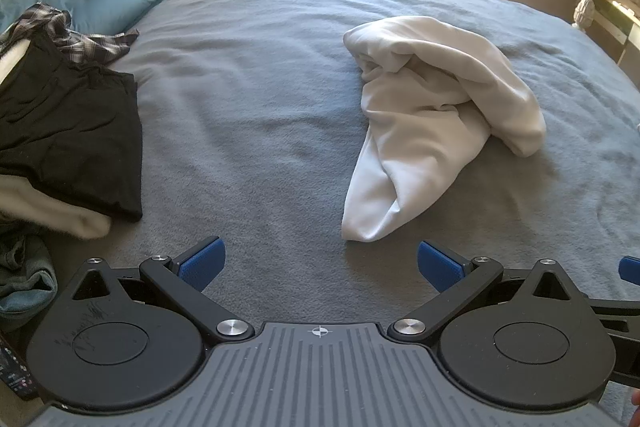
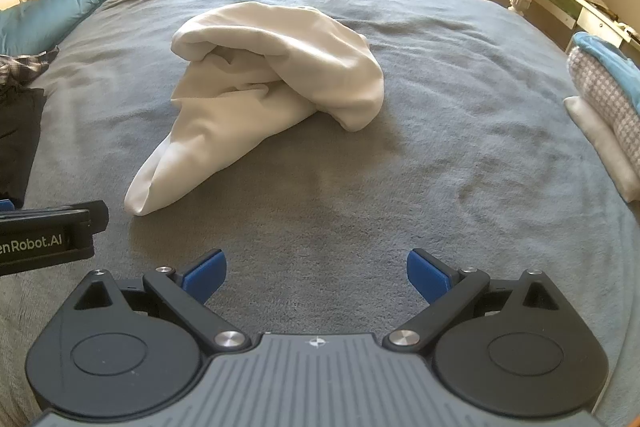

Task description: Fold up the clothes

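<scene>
The bed (image 2: 440,107), under a grey blanket, serves as the folding surface, its middle left bare around one crumpled white garment (image 2: 264,75). That garment lies bunched and twisted, a tapered end pointing toward the grippers, probably dropped there to be spread out next. To the left a heap (image 1: 68,115) of unsorted clothes waits: black cloth over something pale, plaid behind. At the right edge a folded stack (image 2: 604,115) looks like finished work, though the frame cuts it off. Both tools hover low at the near edge: the left gripper (image 1: 319,265) and right gripper (image 2: 316,273) each have their blue pads spread wide, holding nothing. What kind of garment the white one is cannot be told from its folds.
</scene>
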